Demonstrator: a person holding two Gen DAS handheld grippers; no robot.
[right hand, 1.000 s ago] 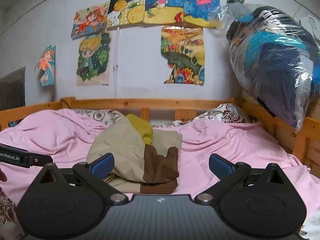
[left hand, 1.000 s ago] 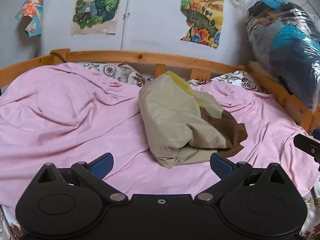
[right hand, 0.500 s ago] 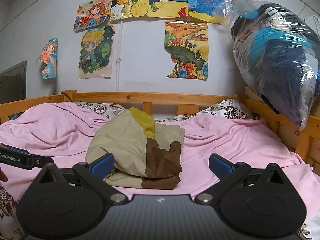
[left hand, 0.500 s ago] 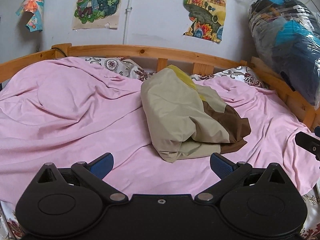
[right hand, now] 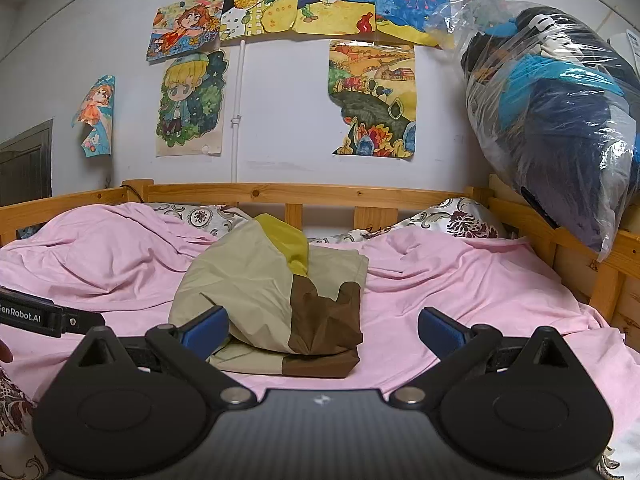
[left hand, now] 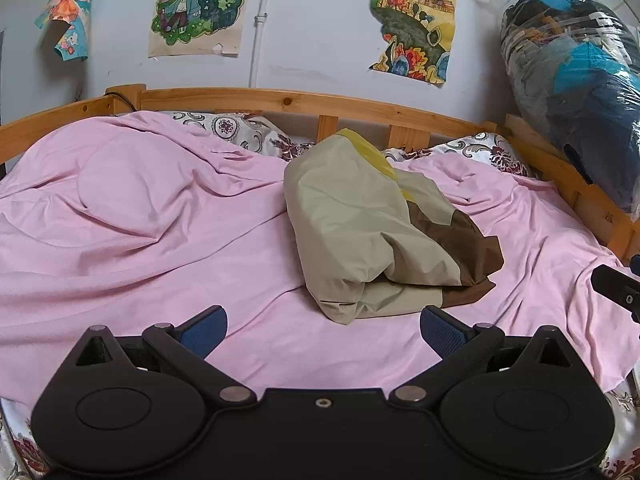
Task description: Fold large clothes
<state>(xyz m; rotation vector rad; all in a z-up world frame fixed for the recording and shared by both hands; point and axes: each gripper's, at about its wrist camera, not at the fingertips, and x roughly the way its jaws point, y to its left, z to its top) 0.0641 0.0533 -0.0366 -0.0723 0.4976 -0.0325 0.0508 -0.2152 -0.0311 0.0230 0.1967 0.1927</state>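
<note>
Left gripper hangs low over the pink sheet, jaws spread wide and empty, likely lined up to reach the folded bundle; the garment, beige, brown and yellow, lies mid-bed, ahead and slightly right of them, apart. Right gripper likewise wide and empty, garment lying ahead, between its jaws

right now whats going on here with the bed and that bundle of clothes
A person holds two grippers over a bed with a pink sheet. The beige, brown and yellow garment lies bunched in a rough bundle mid-bed. The left gripper and right gripper are both open, short of the garment and holding nothing.
</note>
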